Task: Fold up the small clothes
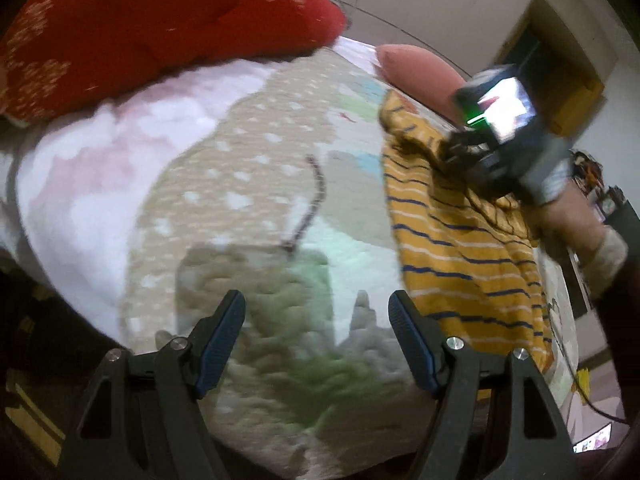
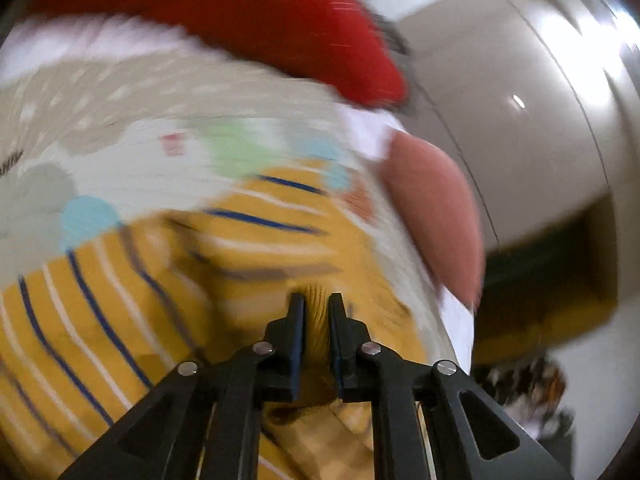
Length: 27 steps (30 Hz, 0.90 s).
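A small yellow garment with blue and white stripes (image 1: 452, 232) lies on the patterned bed cover (image 1: 256, 168), at the right in the left wrist view. My left gripper (image 1: 318, 312) is open and empty above the cover, to the left of the garment. My right gripper (image 1: 460, 148) comes in from the right there and pinches the garment's upper edge. In the right wrist view my right gripper (image 2: 316, 304) is shut on a bunched fold of the yellow garment (image 2: 132, 300), which spreads out below and to the left. That view is blurred by motion.
A red patterned pillow (image 1: 160, 28) lies at the far side of the bed, also in the right wrist view (image 2: 280, 24). A pink pillow (image 1: 420, 72) lies beyond the garment, seen too in the right wrist view (image 2: 436, 216). White walls and a dark doorway (image 1: 548, 60) stand behind.
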Each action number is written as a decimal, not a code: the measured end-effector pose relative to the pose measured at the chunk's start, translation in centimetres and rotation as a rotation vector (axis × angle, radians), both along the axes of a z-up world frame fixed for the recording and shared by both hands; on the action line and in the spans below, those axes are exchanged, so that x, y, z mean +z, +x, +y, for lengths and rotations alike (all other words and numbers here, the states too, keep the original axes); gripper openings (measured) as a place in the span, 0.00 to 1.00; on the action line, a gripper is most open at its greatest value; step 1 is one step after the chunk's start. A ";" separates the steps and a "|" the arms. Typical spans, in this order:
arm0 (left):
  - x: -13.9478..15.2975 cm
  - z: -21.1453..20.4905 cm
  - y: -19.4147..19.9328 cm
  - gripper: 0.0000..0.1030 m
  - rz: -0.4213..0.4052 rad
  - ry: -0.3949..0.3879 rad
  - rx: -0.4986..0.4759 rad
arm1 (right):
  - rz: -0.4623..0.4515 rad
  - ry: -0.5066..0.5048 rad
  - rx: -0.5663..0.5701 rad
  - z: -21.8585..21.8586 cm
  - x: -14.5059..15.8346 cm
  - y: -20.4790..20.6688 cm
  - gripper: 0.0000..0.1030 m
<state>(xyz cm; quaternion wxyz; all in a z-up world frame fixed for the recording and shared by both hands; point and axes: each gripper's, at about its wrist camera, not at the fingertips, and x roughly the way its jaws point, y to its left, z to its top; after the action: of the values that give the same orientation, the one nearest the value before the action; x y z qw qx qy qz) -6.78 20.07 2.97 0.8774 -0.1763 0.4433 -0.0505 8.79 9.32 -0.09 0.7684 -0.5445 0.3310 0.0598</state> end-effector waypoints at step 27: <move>-1.0 0.3 -1.0 0.72 0.005 -0.046 -0.006 | 0.396 1.170 -0.655 -21.1 3.4 6.4 0.49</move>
<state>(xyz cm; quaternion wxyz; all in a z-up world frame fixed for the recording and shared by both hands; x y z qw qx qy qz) -7.79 20.38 1.98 0.8719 -0.1955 0.4446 -0.0628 15.16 -11.81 3.33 0.8390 0.1076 0.5255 0.0915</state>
